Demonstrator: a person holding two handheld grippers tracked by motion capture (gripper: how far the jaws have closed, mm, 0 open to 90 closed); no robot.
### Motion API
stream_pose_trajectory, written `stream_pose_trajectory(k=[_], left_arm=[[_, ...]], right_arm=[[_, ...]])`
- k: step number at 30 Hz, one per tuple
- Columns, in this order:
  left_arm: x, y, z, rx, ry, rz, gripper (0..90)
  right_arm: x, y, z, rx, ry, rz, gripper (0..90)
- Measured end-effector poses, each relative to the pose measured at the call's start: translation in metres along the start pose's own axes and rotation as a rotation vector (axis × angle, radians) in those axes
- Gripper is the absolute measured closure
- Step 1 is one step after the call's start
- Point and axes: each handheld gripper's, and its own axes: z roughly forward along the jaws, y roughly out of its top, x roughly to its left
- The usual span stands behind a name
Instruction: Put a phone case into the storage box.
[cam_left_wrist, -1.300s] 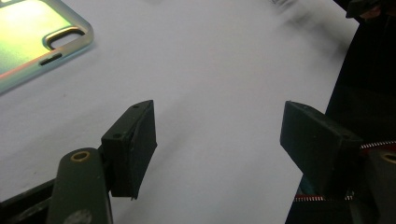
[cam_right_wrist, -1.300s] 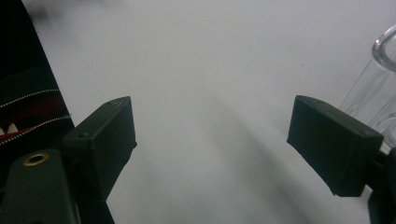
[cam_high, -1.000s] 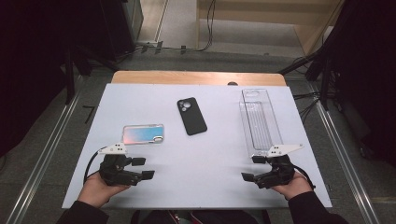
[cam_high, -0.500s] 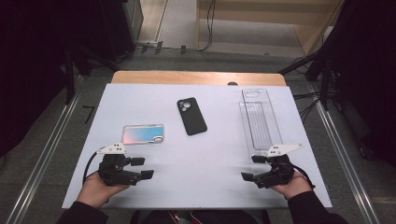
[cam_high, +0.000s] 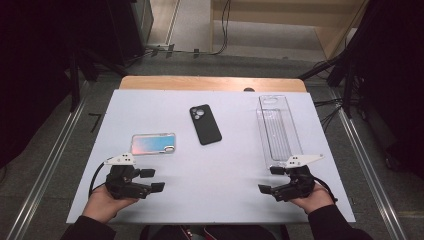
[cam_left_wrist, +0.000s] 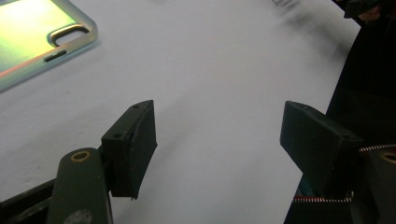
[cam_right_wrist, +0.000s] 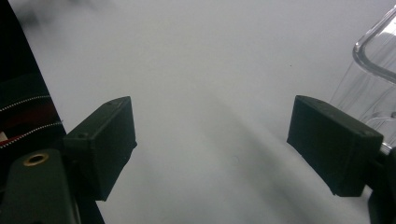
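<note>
Near table's front edge, L tongs (cam_high: 154, 180) & R tongs (cam_high: 267, 180) gape wide, gripping nothing

Nearest your left tool you've got the iridescent phone case (cam_high: 153, 143), lying flat on the white counter (cam_high: 225, 180) with its long side running across. It's got that pink-to-blue shimmer, a shiny rim and a camera cutout at its right end. In the left gripper view (cam_left_wrist: 39, 35) it glows yellow-green. Over by your right tool sits the clear plastic tray (cam_high: 278, 131), long and narrow, open side up, running away from you, its near end just beside that tool.
</note>
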Motion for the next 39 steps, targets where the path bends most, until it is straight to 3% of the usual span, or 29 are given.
stream_pose_trajectory(k=[11,16,30,39], left_arm=[[0.0,0.004,-0.002,-0.006,0.022,-0.018,27.7],[0.002,0.01,-0.004,-0.004,0.063,-0.035,27.7],[0.032,0.026,-0.016,-0.032,0.152,-0.088,27.8],[0.048,0.042,-0.013,-0.046,0.2,-0.112,27.8]], right_arm=[[0.0,0.0,0.0,0.003,-0.004,0.001,13.4],[0.0,0.0,0.001,0.007,-0.006,-0.001,13.4],[0.001,0.0,0.001,0.01,-0.011,-0.001,13.4],[0.001,0.001,0.001,0.007,-0.01,-0.001,13.4]])
